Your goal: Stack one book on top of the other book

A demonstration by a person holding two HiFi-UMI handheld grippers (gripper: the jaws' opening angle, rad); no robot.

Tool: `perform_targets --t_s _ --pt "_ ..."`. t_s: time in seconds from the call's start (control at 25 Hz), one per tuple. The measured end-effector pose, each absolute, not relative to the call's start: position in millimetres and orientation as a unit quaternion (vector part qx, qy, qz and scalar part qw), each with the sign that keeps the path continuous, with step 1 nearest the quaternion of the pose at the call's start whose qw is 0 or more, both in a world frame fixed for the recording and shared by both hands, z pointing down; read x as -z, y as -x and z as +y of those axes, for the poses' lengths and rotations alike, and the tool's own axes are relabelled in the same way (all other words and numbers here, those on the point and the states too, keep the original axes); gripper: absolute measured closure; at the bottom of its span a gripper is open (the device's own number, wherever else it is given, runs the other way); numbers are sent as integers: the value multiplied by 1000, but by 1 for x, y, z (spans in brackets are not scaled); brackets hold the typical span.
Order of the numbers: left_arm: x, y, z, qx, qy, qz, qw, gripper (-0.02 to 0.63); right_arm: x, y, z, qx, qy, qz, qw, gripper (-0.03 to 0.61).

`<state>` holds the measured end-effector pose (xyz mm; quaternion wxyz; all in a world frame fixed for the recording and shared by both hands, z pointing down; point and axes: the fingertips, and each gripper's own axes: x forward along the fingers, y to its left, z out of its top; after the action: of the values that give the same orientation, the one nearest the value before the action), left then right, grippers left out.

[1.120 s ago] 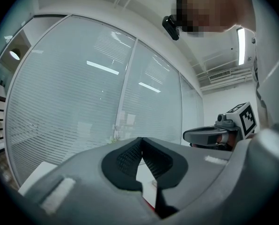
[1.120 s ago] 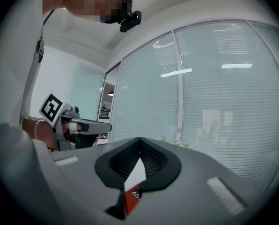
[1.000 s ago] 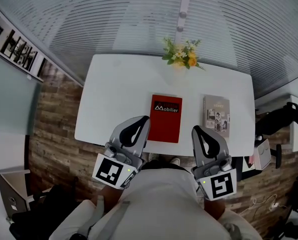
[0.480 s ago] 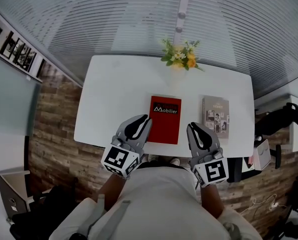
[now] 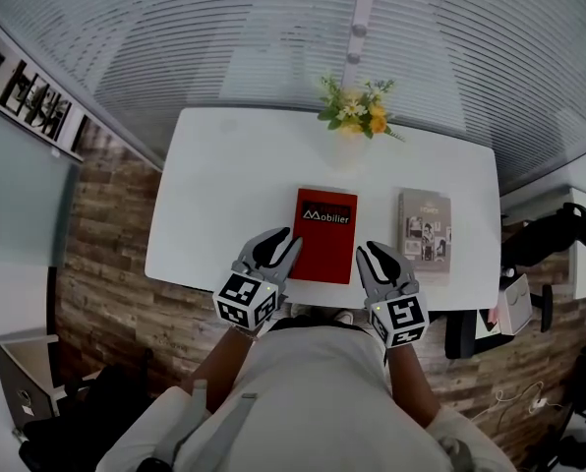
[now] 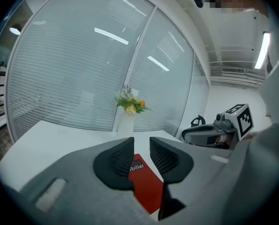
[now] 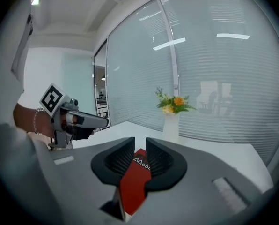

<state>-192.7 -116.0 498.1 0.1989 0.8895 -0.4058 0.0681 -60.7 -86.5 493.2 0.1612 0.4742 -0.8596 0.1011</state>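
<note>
A red book [image 5: 325, 234] lies flat near the front middle of the white table [image 5: 229, 185]. To its right lies a grey book [image 5: 426, 232] with photos on its cover. My left gripper [image 5: 286, 240] hovers at the red book's front left corner, and my right gripper [image 5: 365, 251] at its front right corner. Both pairs of jaws are opening, with a narrow gap and nothing pressed between the pads. The red book [image 6: 146, 184] shows through the gap of my left gripper [image 6: 142, 149]. In the right gripper view the red book [image 7: 131, 189] shows likewise through my right gripper [image 7: 140, 154].
A white vase of yellow flowers [image 5: 352, 114] stands at the table's far edge, in front of a blind-covered glass wall. A dark office chair [image 5: 556, 232] sits off the table's right end. The person's body presses close to the front edge.
Both grippers have sunk toward the table's front edge and drawn closer to the red book. Their jaws, shut a second ago, have parted a little.
</note>
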Motion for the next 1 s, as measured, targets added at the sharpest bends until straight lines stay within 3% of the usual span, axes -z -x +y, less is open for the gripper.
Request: perform_targets --t_s 0.68,1.0 --pt "-637 189 -109 -159 -856 -379 312 407 -631 50 -84 -201 -455 -834 239 404" --pt "-682 190 -105 -176 -837 -373 359 371 -673 48 -81 -265 -452 -817 242 360"
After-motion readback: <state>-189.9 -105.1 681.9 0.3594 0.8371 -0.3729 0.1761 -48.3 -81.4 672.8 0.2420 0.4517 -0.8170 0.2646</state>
